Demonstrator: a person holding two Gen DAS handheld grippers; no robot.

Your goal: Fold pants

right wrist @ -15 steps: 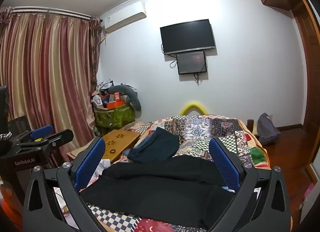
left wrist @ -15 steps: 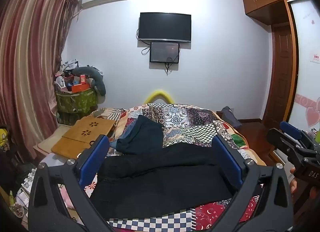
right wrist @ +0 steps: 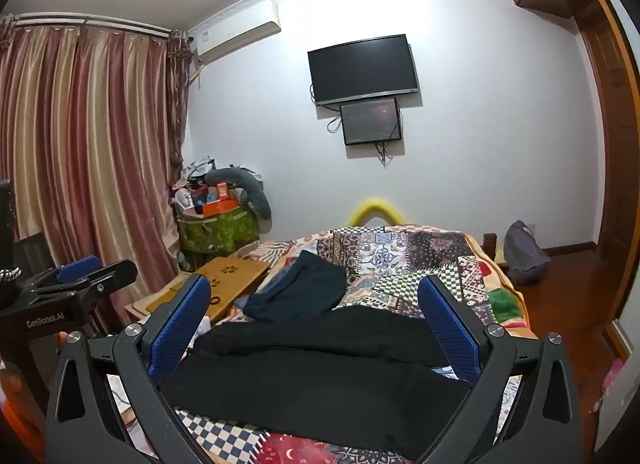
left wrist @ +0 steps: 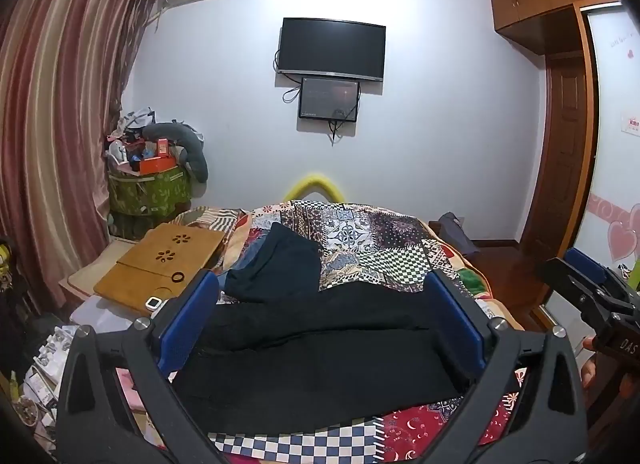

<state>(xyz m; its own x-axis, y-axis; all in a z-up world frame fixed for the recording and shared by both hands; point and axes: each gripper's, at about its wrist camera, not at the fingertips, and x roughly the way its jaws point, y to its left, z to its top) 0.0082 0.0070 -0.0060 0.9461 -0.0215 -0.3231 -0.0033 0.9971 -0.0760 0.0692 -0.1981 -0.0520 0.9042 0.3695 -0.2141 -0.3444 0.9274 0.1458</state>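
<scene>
Hovering with jaws spread and empty, the left gripper and right gripper face black pants lying across the patchwork quilt's near edge; pinching quilt fabric along with them could spoil the fold.

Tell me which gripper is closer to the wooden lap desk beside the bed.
Left, probably. The wooden lap desk lies at the bed's left side, just beyond the left gripper. The right gripper sits to the left gripper's right, so farther away.
</scene>
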